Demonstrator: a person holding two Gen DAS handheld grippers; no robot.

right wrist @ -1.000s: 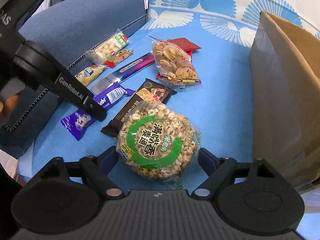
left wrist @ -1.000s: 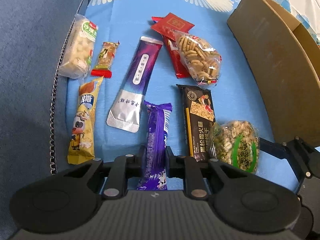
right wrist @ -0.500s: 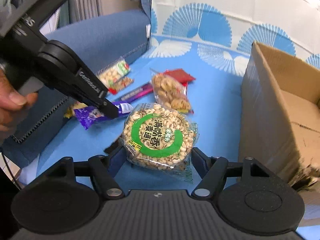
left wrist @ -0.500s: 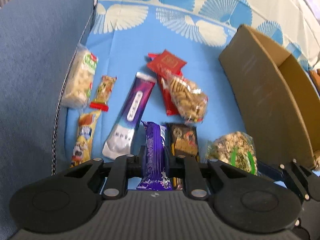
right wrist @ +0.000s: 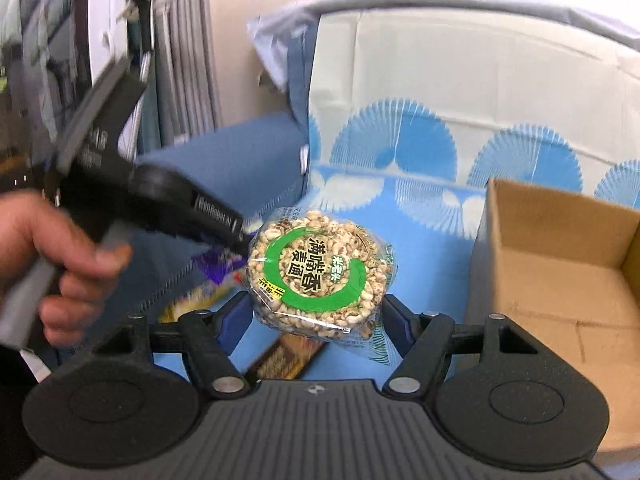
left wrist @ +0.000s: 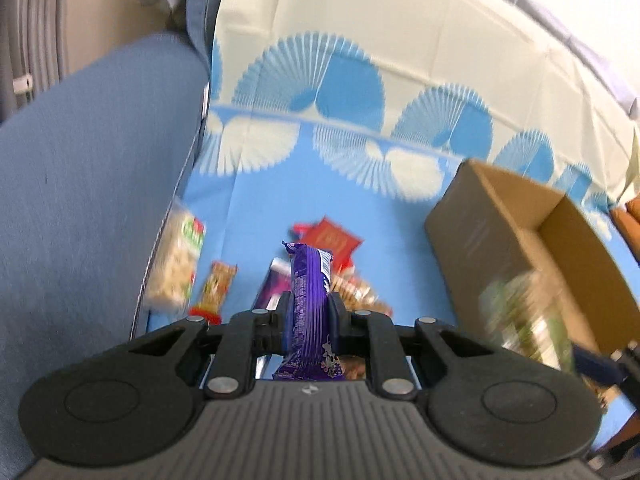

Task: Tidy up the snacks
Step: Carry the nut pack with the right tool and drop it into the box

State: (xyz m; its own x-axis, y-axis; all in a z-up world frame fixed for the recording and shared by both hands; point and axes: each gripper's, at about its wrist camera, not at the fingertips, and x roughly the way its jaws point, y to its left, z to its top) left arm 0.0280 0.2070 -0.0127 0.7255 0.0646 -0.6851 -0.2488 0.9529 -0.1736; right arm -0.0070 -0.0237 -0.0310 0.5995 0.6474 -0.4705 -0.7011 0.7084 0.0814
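My left gripper [left wrist: 308, 312] is shut on a purple snack bar [left wrist: 309, 280] and holds it upright in the air above the blue cloth. My right gripper [right wrist: 316, 312] is shut on a round puffed-grain cake with a green ring label [right wrist: 316, 276], lifted left of the open cardboard box [right wrist: 560, 280]. In the left wrist view the box [left wrist: 500, 240] is at the right, and the grain cake [left wrist: 524, 320] shows blurred in front of it. The left gripper's body [right wrist: 160, 200] and the hand holding it appear in the right wrist view.
On the cloth below lie a puffed-snack packet [left wrist: 176, 268], a small nut bar [left wrist: 216, 288], a red packet [left wrist: 332, 240] and a cookie bag [left wrist: 356, 292]. A blue sofa arm [left wrist: 80, 200] rises on the left. A dark cracker packet [right wrist: 288, 356] lies under the right gripper.
Both grippers have risen from the cloth with their snacks and tilted up; the box's open top now shows in the right wrist view.
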